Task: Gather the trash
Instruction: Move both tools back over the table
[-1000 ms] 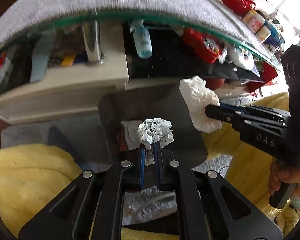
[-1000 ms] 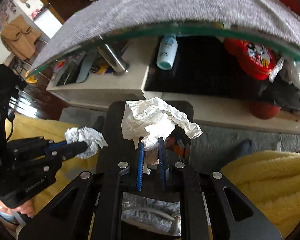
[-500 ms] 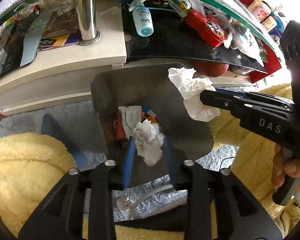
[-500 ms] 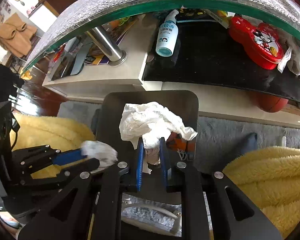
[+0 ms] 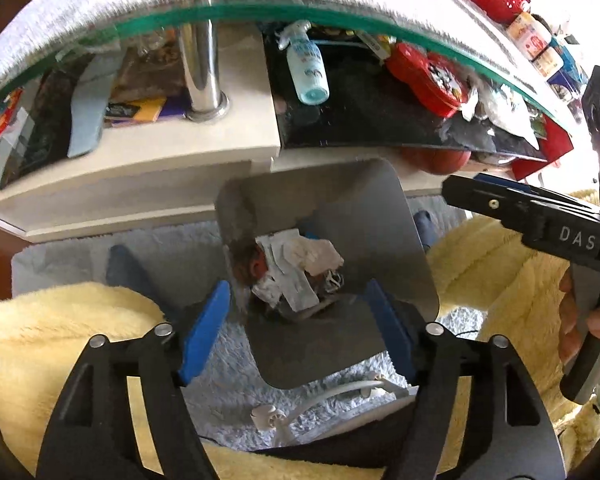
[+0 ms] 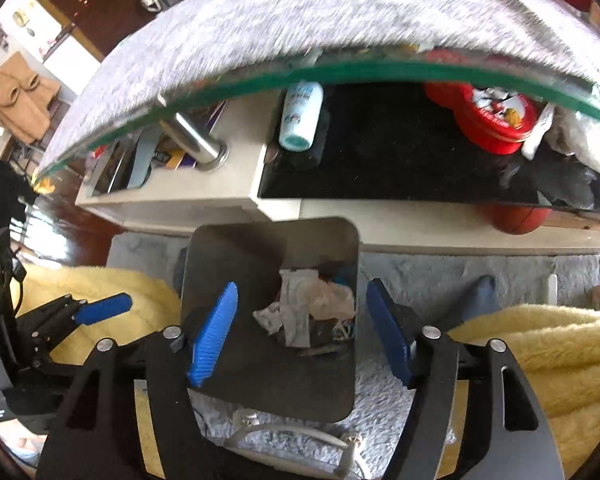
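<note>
Both tools hung over the grey bin (image 5: 380, 208), the left tool (image 5: 296, 332) and right tool (image 6: 300, 324) opening with nothing between them; crumpled paper trash (image 6: 320, 300) lay inside the bin

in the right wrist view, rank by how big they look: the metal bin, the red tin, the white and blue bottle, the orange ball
1. metal bin, by far the largest.
2. red tin.
3. white and blue bottle.
4. orange ball, mostly hidden under the shelf, so its place is unsure.
The bin is also nearest the camera.
</note>
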Demonstrator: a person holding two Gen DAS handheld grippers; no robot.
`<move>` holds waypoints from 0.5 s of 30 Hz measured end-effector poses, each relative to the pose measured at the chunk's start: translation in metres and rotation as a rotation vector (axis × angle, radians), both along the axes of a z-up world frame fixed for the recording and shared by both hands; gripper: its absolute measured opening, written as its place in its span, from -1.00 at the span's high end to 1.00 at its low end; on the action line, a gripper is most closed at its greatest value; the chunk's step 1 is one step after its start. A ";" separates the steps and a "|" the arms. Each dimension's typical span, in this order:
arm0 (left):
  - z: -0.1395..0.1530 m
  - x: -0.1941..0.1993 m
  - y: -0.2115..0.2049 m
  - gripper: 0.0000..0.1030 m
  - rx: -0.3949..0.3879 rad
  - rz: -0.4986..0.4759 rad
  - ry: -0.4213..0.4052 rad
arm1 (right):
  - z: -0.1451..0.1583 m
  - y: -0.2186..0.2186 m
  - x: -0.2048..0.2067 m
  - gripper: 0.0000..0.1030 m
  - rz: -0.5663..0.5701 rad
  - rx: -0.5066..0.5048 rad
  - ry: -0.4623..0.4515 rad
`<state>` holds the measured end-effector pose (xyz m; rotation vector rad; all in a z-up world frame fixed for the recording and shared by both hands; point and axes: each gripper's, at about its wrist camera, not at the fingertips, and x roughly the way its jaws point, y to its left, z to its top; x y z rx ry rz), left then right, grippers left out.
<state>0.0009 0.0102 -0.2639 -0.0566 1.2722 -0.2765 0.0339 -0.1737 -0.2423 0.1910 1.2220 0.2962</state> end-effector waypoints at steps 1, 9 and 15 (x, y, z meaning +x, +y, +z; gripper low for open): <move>0.003 0.001 0.002 -0.40 -0.001 0.003 -0.005 | 0.002 -0.002 0.001 -0.39 -0.005 0.001 -0.004; 0.039 0.020 0.001 -0.49 -0.009 -0.002 -0.082 | 0.041 -0.021 0.019 -0.45 -0.043 0.020 -0.082; 0.071 0.046 -0.001 -0.50 -0.009 -0.013 -0.153 | 0.072 -0.035 0.045 -0.45 -0.071 0.014 -0.155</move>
